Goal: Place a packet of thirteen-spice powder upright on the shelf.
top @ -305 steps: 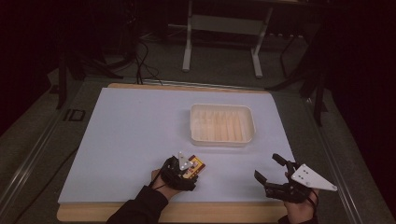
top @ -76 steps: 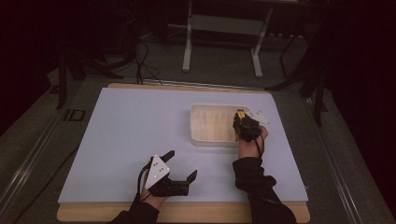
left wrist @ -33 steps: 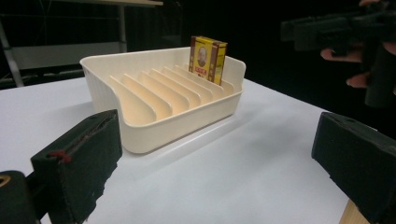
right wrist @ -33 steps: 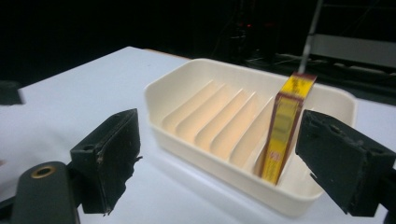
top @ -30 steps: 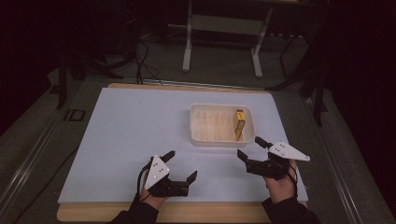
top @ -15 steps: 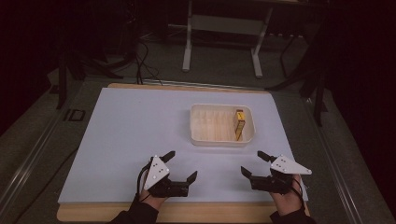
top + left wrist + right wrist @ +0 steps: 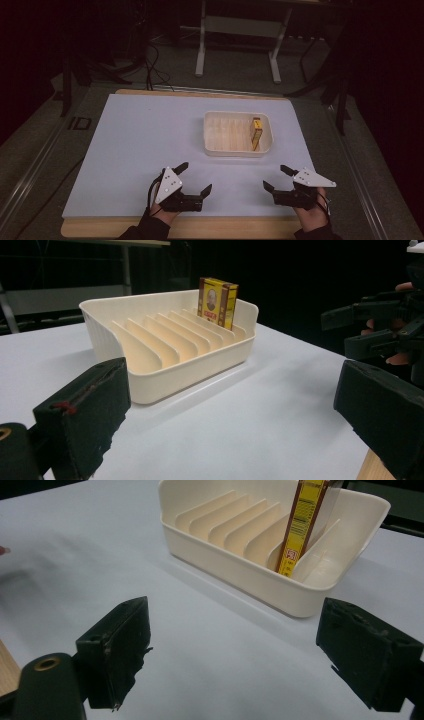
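Both hand-held grippers now empty, box left standing in tray

dim room w/ dark surroundings, table lit from above, soft shadows, near jaws slightly blurred.

In the right gripper view the top of the yellow box is cut off by the upper edge. In the left gripper view the tray wall hides its lower part, and the print on its face is too small to read.
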{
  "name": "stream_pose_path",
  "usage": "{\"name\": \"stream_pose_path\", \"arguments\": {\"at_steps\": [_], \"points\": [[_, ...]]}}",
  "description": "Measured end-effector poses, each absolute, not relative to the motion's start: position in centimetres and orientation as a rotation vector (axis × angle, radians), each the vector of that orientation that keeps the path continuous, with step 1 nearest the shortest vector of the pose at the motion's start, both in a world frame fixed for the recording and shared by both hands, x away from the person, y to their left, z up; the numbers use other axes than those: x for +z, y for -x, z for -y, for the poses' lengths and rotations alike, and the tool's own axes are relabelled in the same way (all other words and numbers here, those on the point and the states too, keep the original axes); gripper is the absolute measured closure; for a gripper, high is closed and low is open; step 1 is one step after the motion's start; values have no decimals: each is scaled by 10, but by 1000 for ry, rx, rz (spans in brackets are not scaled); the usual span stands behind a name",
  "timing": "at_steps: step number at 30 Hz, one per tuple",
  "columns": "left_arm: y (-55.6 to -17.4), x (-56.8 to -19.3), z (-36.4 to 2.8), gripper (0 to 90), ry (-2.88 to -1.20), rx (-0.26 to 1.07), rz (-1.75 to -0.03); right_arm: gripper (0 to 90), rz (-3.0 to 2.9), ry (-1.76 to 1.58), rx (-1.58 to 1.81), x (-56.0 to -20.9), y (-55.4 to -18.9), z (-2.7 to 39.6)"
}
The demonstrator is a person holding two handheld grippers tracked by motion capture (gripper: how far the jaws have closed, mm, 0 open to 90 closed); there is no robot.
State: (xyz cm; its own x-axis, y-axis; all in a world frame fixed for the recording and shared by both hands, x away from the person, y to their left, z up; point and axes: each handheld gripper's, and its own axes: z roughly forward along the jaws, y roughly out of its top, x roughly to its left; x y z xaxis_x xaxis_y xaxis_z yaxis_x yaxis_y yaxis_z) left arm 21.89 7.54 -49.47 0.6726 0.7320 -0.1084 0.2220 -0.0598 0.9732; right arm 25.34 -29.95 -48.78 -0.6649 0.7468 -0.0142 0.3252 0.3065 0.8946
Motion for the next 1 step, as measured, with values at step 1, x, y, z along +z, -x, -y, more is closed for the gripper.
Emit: {"name": "stream_pose_path", "arguments": {"at_steps": [1], "points": [[-219, -495, -75, 28, -1617, 501, -797, 140, -2152, -952, 1318, -488, -253, 299]]}}
